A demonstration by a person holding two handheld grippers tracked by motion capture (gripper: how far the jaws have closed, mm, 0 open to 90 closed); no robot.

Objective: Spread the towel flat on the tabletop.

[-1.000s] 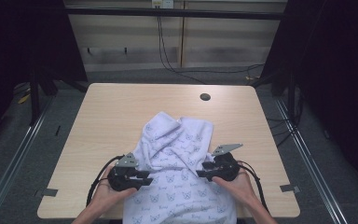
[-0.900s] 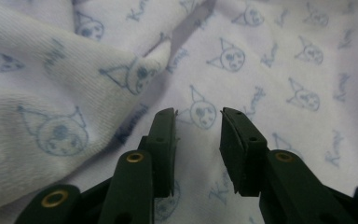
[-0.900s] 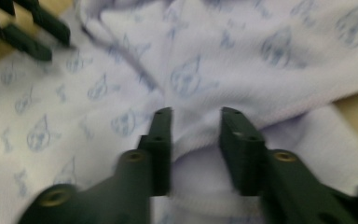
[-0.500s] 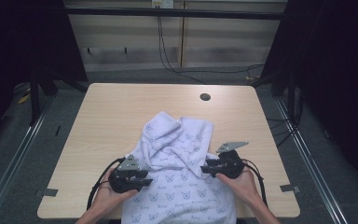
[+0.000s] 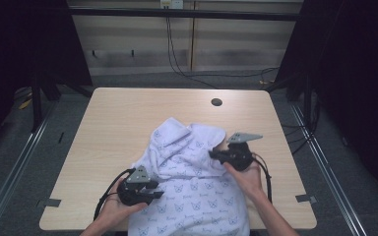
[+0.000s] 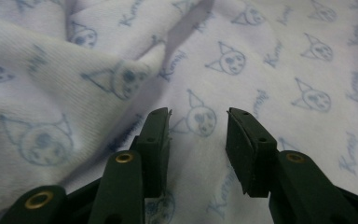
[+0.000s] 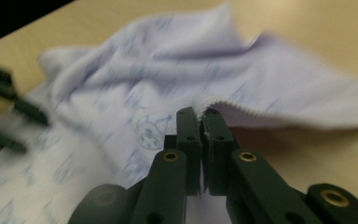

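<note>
Two forearms come in from the bottom edge of the high view, one gripper in each hand. The left hand [image 5: 112,209] sits low at the near left of the table, its wrist bent inward so that the left gripper [image 5: 153,189] points across at the cloth. In the left gripper view its jaws stand apart with a clear gap, hovering just over the printed fabric; nothing is pinched between them. The right hand [image 5: 246,178] reaches farther in, raised a little off the table, and carries the right gripper [image 5: 212,155] angled toward the garment's right side. Its jaws have just been closing, and in the right gripper view they stand together, clamped on a thin ribbed edge of the garment [image 7: 223,105], which lifts off the tabletop there. That view is blurred, so how much cloth sits between the pads is hard to judge.

There is one garment [image 5: 192,187], pale lilac with a repeated cat-face print, rumpled across the near middle of the wooden table [image 5: 118,123] and hanging over its near edge. Beyond it, one small dark hole [image 5: 216,102] marks the far side of the tabletop.
</note>
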